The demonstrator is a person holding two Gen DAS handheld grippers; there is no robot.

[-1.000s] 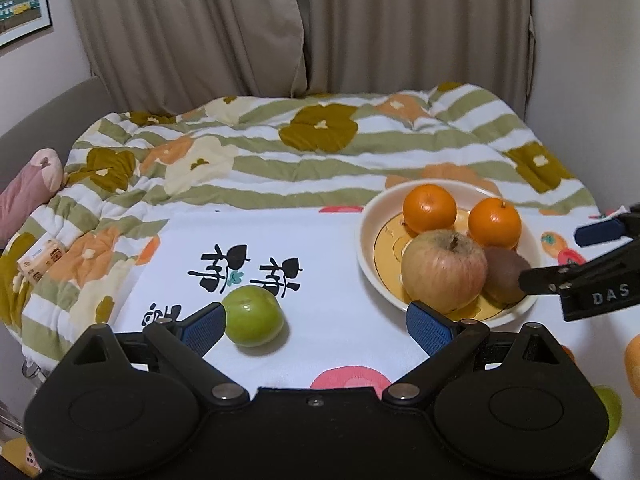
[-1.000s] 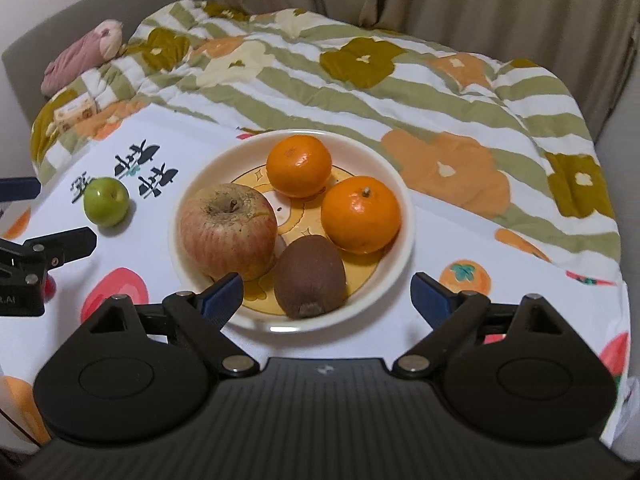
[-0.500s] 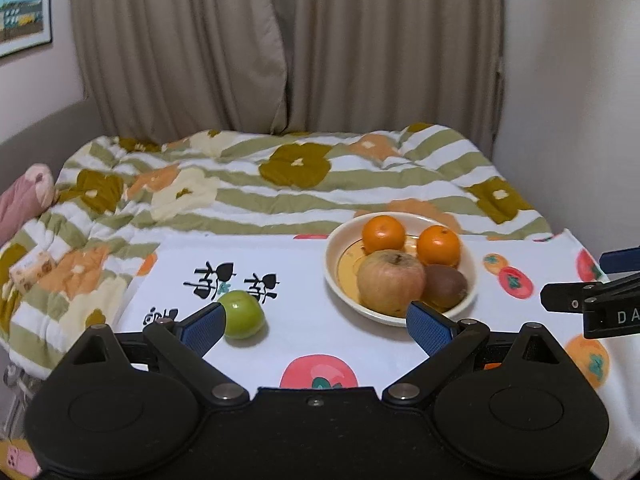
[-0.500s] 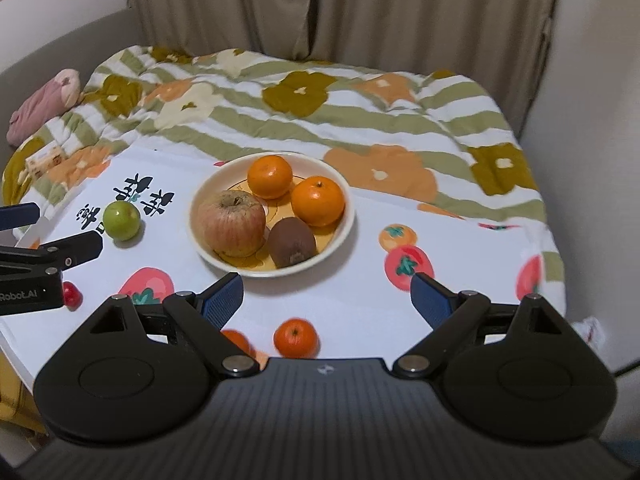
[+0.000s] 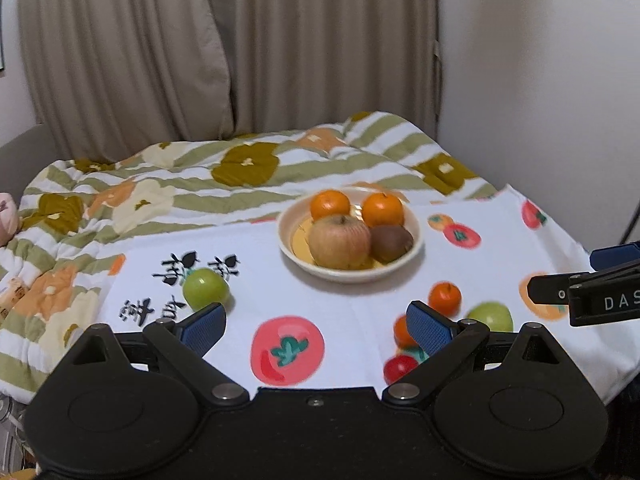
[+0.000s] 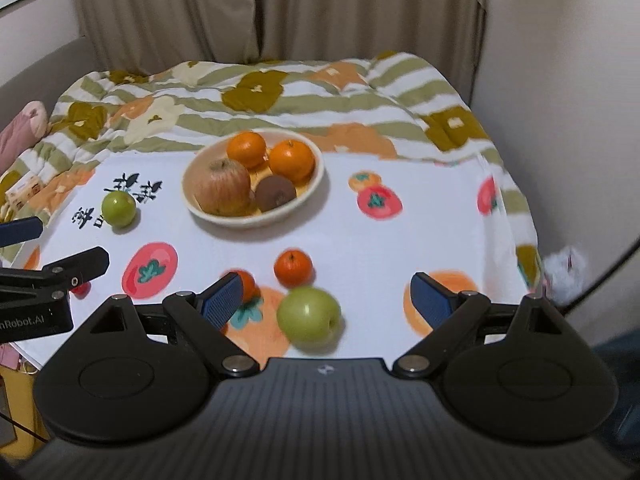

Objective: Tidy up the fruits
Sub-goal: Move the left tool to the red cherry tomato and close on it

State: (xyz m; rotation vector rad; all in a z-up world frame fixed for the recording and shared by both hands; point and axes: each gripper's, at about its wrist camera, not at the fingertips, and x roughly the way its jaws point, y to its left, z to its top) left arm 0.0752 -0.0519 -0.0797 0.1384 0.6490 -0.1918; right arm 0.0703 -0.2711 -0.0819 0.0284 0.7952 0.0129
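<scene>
Both grippers, left [image 5: 316,322] and right [image 6: 326,298], are hovering with fingers spread, empty; next, closing on the apple [image 6: 309,319] for the bowl [image 6: 208,216].

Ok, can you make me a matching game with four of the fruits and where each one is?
1. kiwi
2. small green fruit
3. big green apple
4. loose mandarin

A. beside the black writing
B. nearest the right wrist camera
C. in the bowl
D. on the cloth, just behind the big green apple

Pairs: 1-C, 2-A, 3-B, 4-D
</scene>
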